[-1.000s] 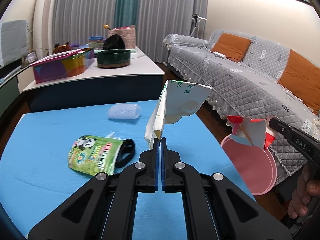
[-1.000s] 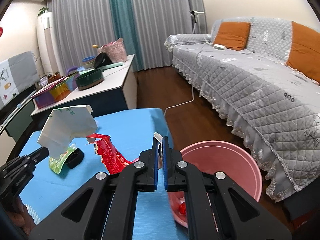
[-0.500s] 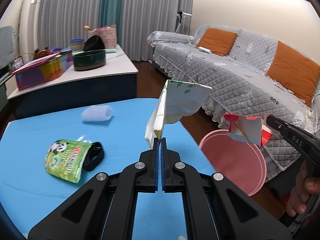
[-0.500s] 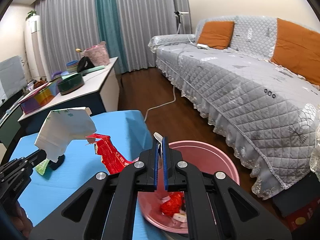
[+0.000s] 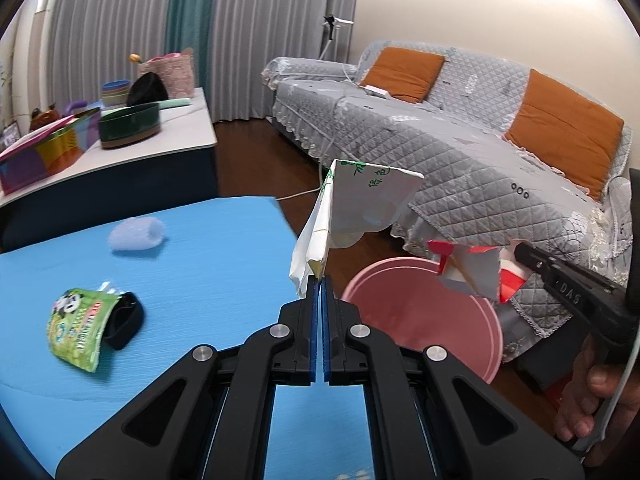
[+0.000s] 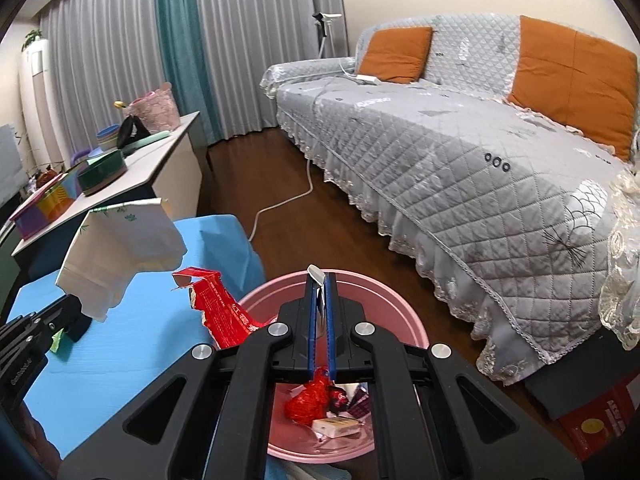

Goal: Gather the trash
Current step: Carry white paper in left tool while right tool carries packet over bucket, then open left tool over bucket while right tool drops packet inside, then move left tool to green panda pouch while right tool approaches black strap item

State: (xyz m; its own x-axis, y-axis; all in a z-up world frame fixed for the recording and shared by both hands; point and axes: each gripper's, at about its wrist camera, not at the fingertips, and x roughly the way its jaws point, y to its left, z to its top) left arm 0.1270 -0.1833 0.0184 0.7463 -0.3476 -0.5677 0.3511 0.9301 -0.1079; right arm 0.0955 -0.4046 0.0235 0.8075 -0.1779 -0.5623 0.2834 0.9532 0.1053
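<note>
While right gripper [image 6: 320, 312] pinches red wrapper [image 6: 224, 312] over pink bin [image 6: 396, 304], left gripper [image 5: 319, 284] clamps white paper [image 5: 360, 204] beside bin: light, floppy, edge-grip holds.

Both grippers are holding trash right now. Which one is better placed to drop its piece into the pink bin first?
Right. The right gripper holds the red wrapper directly over the pink bin. The left gripper holds the white paper above the blue table edge, beside the bin.
</note>
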